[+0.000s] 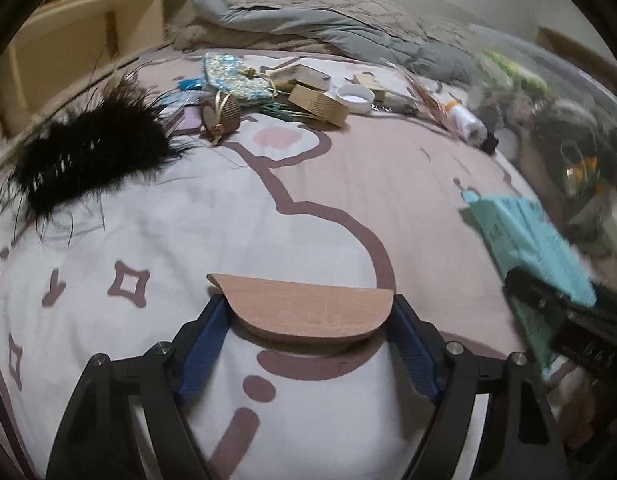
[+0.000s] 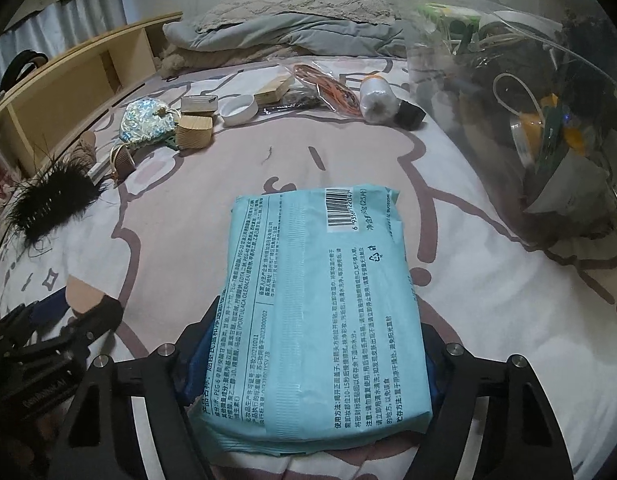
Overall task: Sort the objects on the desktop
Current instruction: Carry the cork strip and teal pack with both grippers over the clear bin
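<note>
Left tool (image 1: pixel 308 312) clamped on a flat half-round cardboard piece (image 1: pixel 308 308), blue pads touching both its ends, held above the patterned bed sheet (image 1: pixel 212 208) near the bed's near edge. Right tool (image 2: pixel 308 364) closed around a light blue wipes pack (image 2: pixel 320 308), printed back and barcode facing up, pack lying lengthwise between the fingers. Same pack (image 1: pixel 528 236) seen blurred at the right in the left wrist view. Black feather piece (image 1: pixel 92 156) lying toward the bed's left edge. Clustered toward the far side: sequined pouch (image 2: pixel 146 122), wooden boxes (image 2: pixel 194 130), white round lid (image 2: pixel 238 110), white thread spool (image 2: pixel 374 100). Clear plastic bin (image 2: pixel 520 92) full of mixed items along the right edge. Grey blanket (image 2: pixel 292 28) bunched at the far end.
</note>
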Motion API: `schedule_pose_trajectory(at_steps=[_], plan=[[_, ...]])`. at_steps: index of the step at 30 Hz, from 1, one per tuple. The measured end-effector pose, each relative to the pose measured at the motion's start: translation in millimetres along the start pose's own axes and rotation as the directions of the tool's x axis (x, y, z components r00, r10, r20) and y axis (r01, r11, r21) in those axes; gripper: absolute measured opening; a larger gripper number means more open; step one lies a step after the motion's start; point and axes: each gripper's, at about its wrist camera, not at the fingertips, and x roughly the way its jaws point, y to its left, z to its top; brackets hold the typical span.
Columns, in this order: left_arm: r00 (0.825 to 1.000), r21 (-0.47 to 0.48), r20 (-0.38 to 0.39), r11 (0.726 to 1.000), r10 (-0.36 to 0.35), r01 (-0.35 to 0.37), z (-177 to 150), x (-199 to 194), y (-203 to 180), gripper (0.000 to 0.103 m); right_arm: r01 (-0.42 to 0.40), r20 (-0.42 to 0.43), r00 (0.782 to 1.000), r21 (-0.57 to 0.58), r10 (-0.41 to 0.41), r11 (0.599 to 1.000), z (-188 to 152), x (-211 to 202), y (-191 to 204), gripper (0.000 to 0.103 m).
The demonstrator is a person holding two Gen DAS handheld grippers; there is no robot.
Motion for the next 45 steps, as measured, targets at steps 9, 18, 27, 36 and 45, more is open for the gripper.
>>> schedule_pose_trajectory(at_steps=[9, 18, 27, 36, 45], plan=[[0.999, -0.001, 0.021, 1.000, -0.028, 0.029, -11, -24, -12, 0.079, -0.060, 0.009, 0.998, 0.038, 0.060, 0.997, -6, -18, -8, 0.078], [0.996, -0.003, 0.076, 0.999, -0.050, 0.050, -8, -58, -18, 0.079, -0.152, 0.073, 0.986, 0.025, 0.150, 0.988, -2, -57, -3, 0.078], [0.984, 0.036, 0.133, 0.993, -0.115, 0.111, 20, -99, -39, 0.079, -0.239, 0.213, 0.951, 0.046, 0.224, 0.970, 19, -124, -36, 0.078], [0.952, 0.145, 0.206, 0.969, -0.227, 0.200, 65, -124, -98, 0.079, -0.281, 0.251, 0.931, 0.033, 0.264, 0.959, 66, -178, -107, 0.078], [0.902, 0.268, 0.226, 0.914, -0.368, 0.305, 109, -128, -173, 0.079, -0.216, 0.309, 0.933, 0.062, 0.187, 0.974, 114, -218, -183, 0.078]])
